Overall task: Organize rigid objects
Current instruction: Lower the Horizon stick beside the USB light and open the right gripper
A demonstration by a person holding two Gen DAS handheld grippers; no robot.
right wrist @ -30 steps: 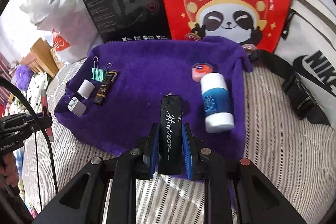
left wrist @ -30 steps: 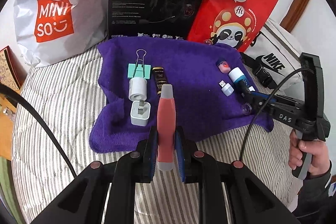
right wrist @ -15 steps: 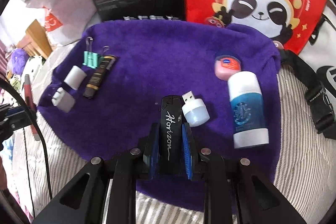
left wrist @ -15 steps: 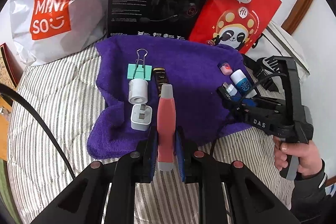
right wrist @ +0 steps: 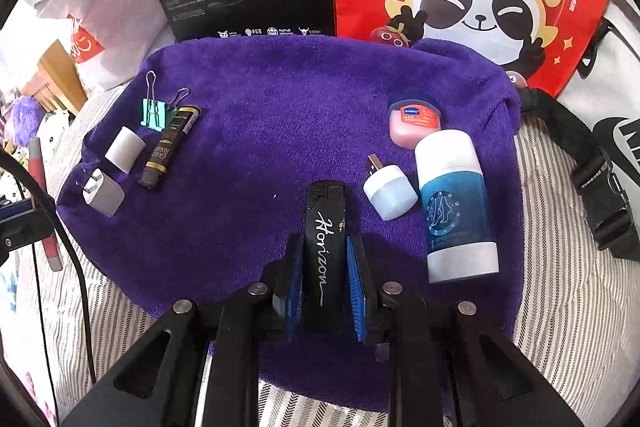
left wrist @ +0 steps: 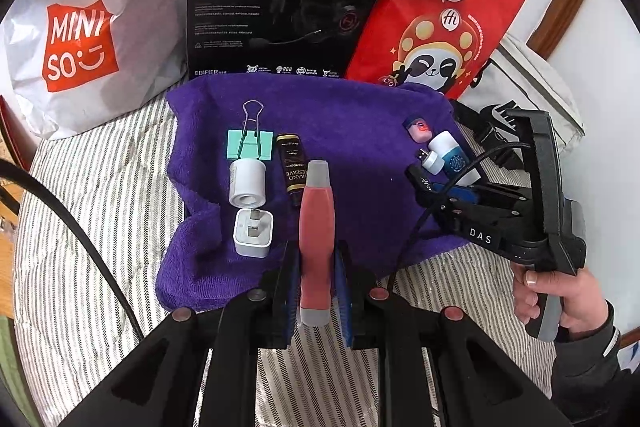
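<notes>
Above the purple towel [right wrist: 260,115], the Horizon stick [right wrist: 324,251] points forward lengthwise.

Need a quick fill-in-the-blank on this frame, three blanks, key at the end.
1. The left tool is shut on a ____ pen.
2. The black lighter in the right tool reads "____".
3. The charger plug, binder clip and stick all lie on a ____ towel.

Missing words: red; Horizon; purple
</notes>
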